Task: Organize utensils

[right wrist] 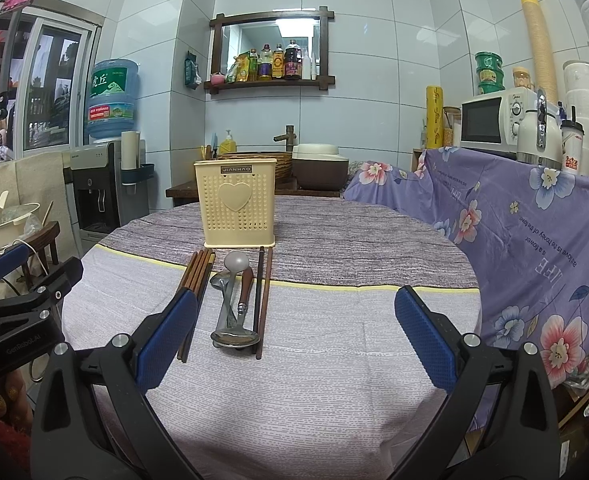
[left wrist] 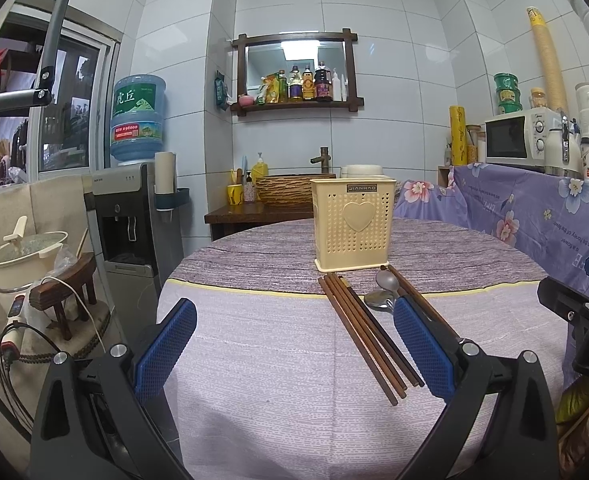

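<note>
A cream perforated utensil holder [left wrist: 352, 224] with a heart stands upright on the round table; it also shows in the right wrist view [right wrist: 236, 204]. In front of it lie a bundle of brown chopsticks [left wrist: 364, 330] [right wrist: 198, 274], several metal spoons [right wrist: 232, 306] [left wrist: 382, 294] and a darker chopstick pair [right wrist: 262, 300]. My left gripper [left wrist: 294, 344] is open and empty above the table, left of the chopsticks. My right gripper [right wrist: 296, 334] is open and empty, right of the utensils. Each gripper shows at the edge of the other's view.
The table wears a purple-grey cloth [right wrist: 334, 360]. A floral-covered counter [right wrist: 534, 220] with a microwave [right wrist: 494, 120] stands to the right. A water dispenser [left wrist: 130, 216], a pot and a stool [left wrist: 66, 288] stand to the left. A sink counter [left wrist: 262, 212] lies behind.
</note>
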Demonstrator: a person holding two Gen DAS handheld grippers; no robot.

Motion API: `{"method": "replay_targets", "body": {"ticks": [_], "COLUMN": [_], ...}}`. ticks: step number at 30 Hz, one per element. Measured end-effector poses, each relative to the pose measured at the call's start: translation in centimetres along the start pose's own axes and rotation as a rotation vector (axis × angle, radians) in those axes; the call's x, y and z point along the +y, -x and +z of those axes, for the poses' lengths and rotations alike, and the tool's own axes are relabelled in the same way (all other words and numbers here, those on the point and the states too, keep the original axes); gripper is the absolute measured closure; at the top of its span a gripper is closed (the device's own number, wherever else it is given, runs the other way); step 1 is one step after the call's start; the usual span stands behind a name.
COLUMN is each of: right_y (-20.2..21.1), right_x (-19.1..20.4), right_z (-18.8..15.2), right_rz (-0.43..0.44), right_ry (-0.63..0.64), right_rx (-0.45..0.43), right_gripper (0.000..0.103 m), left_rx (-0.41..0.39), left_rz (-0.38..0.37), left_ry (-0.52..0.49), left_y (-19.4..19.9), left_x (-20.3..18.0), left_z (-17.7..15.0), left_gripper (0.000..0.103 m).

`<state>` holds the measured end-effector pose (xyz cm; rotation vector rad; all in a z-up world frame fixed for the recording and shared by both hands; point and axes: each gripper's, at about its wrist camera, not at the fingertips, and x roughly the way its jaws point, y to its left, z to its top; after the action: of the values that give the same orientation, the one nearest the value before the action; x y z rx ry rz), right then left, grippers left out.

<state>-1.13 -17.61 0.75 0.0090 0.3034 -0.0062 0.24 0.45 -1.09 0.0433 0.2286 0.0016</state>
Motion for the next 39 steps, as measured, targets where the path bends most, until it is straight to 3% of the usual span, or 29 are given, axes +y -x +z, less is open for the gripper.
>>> {"method": "replay_targets", "body": {"ticks": [23,28,33,37,39], "right_y": [-1.0,-2.3,-5.2,-7.5,-9.0], "right_x": [-0.3,-0.8,-2.4,-4.4,-4.4], "right_z": [-0.9,-1.2,-1.3,-0.7,0.1], "right_rz": [0.000,-0.018,-0.078,-0.049,-0.035], "right_ry": [-0.003,0.006,0.019,-0.023,-0.014], "right_rx": [0.015,0.070,0.190,0.250,0.280], "right_gripper": [0.005,0.005,0.005,0.005,0.005], "left_rx": [0.019,0.118,0.253,0.285,0.316], "left_rz": [-0.005,-0.018,-0.062,-0.060,-0.103], "left_ry": [0.004,0.013,0.018,-0.038,-0.053], "left_y": [-0.4,-2.0,-4.3,-6.2,-7.8], "left_x": [0.5,1.0,1.5,1.7,1.7], "left_z": [-0.6,-1.3,-1.6,-0.3,0.7], "left_gripper": [0.005,0.005,0.005,0.005,0.007]}}
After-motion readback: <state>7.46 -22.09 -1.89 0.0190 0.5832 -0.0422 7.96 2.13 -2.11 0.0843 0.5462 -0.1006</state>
